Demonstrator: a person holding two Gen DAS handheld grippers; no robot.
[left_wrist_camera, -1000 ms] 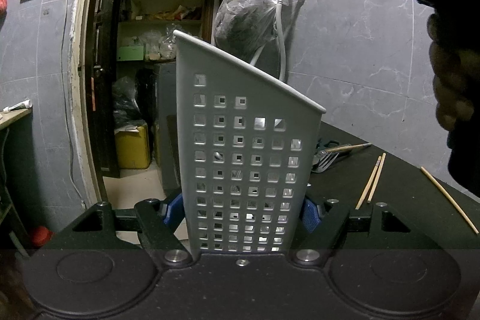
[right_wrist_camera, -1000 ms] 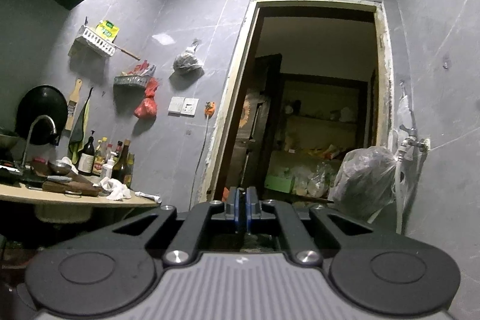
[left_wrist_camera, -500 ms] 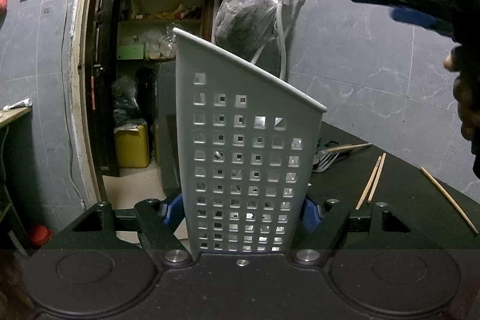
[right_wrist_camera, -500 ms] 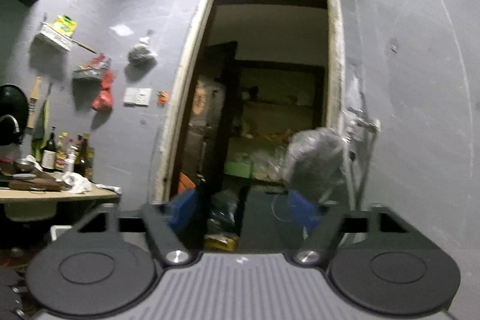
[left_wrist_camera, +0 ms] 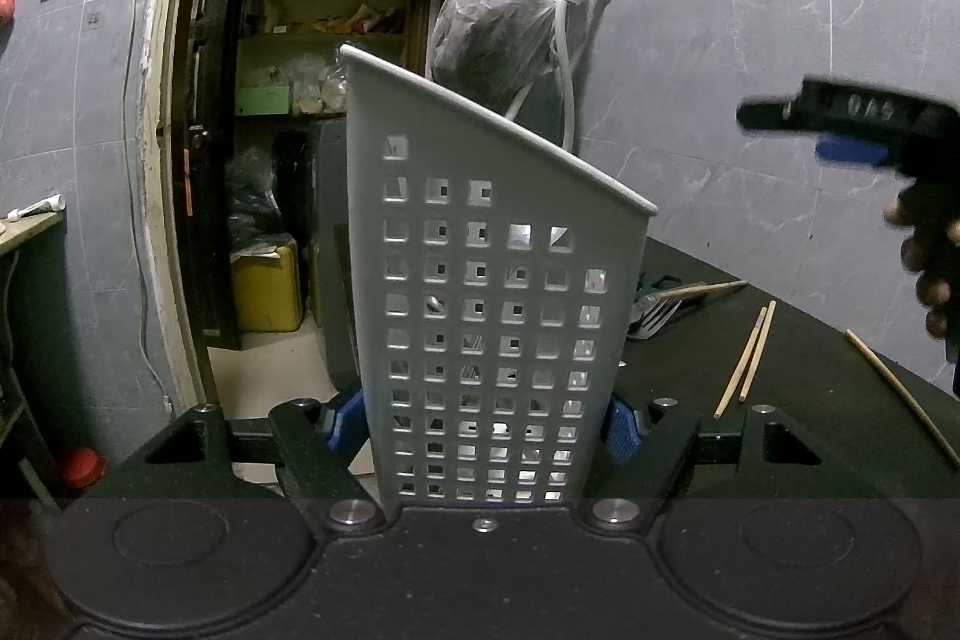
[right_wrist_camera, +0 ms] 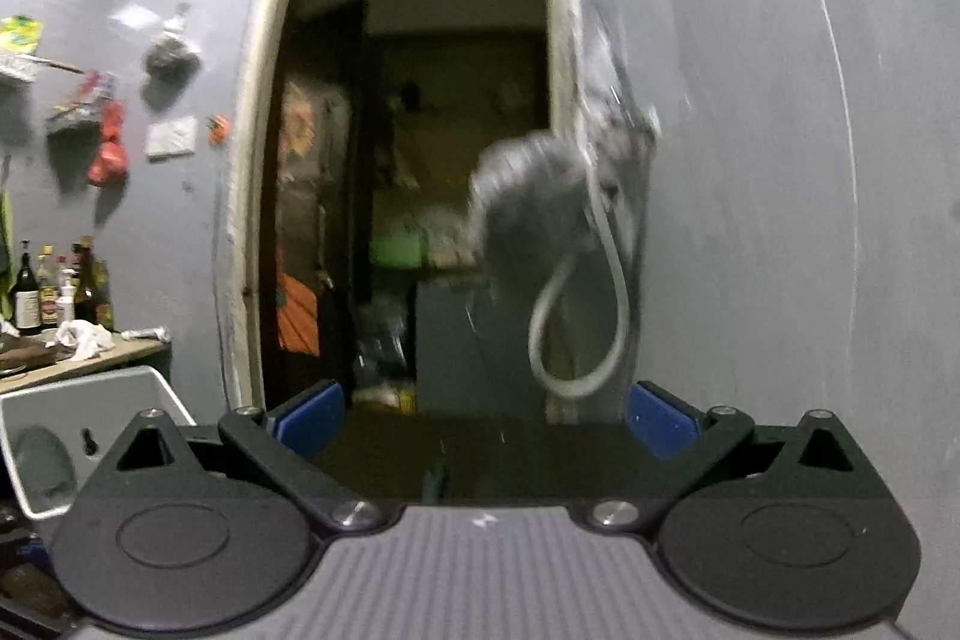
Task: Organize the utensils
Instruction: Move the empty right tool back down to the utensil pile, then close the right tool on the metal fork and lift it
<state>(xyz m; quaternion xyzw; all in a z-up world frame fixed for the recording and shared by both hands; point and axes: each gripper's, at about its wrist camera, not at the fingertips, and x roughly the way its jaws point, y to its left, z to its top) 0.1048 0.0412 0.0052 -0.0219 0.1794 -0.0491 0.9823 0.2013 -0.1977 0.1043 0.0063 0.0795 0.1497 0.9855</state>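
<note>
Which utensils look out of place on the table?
The chopsticks lie scattered on the black table, one more apart to the right, and a spatula lies flat behind the perforated holder, which the left gripper clamps.

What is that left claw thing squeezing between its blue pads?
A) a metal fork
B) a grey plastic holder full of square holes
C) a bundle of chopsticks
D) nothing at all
B: the left gripper clamps the grey holder; chopsticks lie on the table.
</note>
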